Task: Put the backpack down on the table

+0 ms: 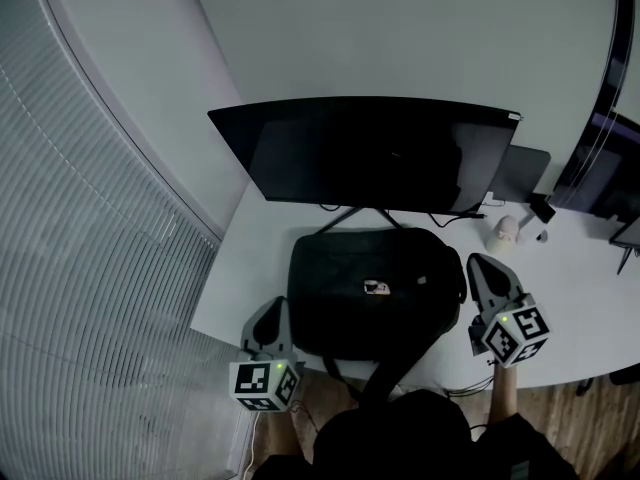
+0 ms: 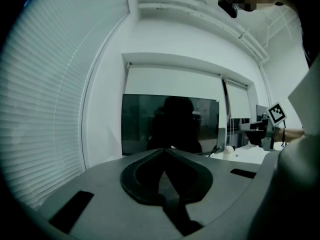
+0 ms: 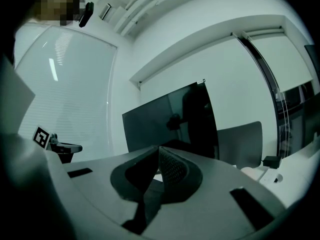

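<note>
A black backpack lies flat on the white table, just in front of the dark monitor. One strap hangs over the table's near edge toward me. My left gripper is beside the bag's near left corner, shut, with nothing between its fingers. My right gripper is just off the bag's right side, also shut and empty. In the left gripper view the jaws meet in front of the monitor. The right gripper view shows the same. Neither gripper view shows the bag.
A small white object and a grey panel stand right of the monitor. Cables run under the screen. Window blinds fill the left side beyond the table's edge. Wooden floor shows below the near edge.
</note>
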`<state>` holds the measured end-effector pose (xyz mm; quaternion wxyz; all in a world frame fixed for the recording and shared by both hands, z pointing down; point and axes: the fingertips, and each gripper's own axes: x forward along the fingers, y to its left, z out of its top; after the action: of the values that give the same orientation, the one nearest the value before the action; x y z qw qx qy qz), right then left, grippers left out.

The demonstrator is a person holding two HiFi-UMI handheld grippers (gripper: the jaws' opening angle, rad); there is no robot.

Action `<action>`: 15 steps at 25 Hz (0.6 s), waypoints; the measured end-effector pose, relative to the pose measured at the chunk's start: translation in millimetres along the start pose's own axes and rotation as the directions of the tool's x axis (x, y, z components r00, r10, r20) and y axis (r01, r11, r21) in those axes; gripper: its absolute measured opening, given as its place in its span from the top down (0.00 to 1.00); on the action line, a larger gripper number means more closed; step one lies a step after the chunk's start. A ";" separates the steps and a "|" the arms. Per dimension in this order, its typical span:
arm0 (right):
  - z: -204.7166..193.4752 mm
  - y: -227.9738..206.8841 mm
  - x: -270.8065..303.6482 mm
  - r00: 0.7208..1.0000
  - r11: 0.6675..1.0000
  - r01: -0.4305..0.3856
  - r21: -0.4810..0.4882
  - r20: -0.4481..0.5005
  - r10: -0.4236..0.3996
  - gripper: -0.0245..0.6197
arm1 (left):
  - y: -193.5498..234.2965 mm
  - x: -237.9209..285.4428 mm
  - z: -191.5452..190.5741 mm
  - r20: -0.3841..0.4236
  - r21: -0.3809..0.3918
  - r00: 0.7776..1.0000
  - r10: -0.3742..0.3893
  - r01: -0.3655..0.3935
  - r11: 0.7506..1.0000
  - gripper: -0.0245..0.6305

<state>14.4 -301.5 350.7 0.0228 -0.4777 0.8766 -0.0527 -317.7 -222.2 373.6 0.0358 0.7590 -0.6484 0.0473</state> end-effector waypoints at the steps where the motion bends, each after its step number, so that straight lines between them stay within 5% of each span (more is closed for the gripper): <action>1: 1.2 0.5 -1.3 1.000 1.000 -0.001 -0.003 0.005 0.001 0.94 | -0.4 -1.0 1.0 0.004 0.000 1.000 0.002 -0.002 1.000 0.94; 15: 9.1 4.2 -8.8 0.999 0.999 -0.020 -0.042 0.030 0.021 0.94 | -7.0 -9.0 1.4 0.011 0.007 1.000 0.019 -0.019 1.000 0.94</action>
<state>16.5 -292.5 341.1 0.0266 -0.4698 0.8819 -0.0272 -312.2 -212.4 371.3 0.0291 0.7533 -0.6554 0.0456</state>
